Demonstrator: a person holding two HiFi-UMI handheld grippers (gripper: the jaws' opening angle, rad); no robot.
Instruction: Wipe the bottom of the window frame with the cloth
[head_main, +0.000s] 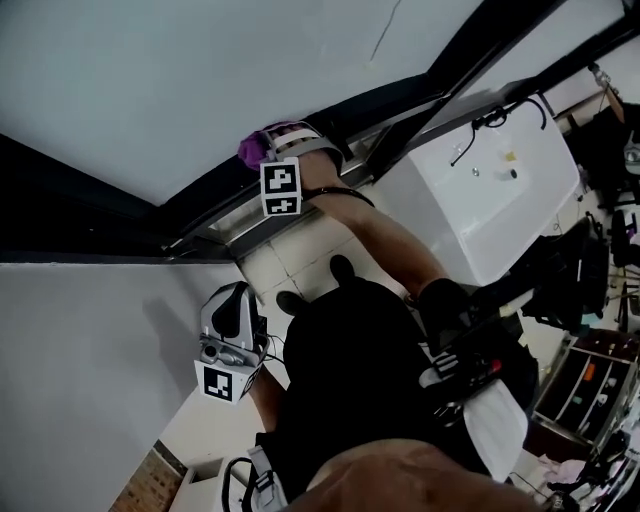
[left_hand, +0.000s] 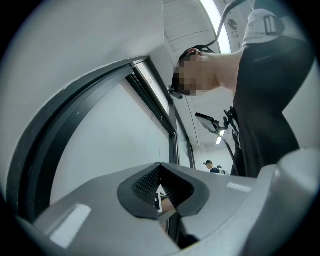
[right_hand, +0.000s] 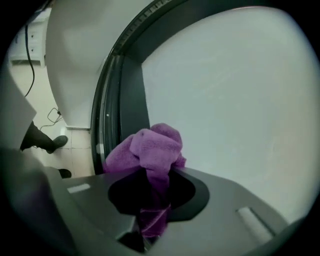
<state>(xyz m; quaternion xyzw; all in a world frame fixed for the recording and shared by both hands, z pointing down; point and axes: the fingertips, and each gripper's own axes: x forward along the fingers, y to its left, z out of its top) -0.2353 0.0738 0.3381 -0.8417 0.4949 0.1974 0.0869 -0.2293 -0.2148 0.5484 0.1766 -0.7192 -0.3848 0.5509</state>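
Observation:
A bunched purple cloth (right_hand: 150, 147) sticks out of my right gripper (right_hand: 156, 176), whose jaws are shut on it. In the head view the right gripper (head_main: 285, 142) presses the cloth (head_main: 250, 150) against the dark window frame (head_main: 215, 205) at the pane's lower edge. The frame's dark rail (right_hand: 125, 95) runs just left of the cloth in the right gripper view, with pale glass to the right. My left gripper (head_main: 232, 325) hangs lower beside the white wall, away from the frame. Its jaws (left_hand: 160, 172) are shut with nothing between them.
A white cabinet (head_main: 500, 190) with cables stands right of the window. Pale floor tiles (head_main: 285, 255) and the person's dark shoes (head_main: 343, 268) lie below the frame. Cluttered shelves (head_main: 600, 380) fill the right edge. A distant person (left_hand: 208, 165) stands down the corridor.

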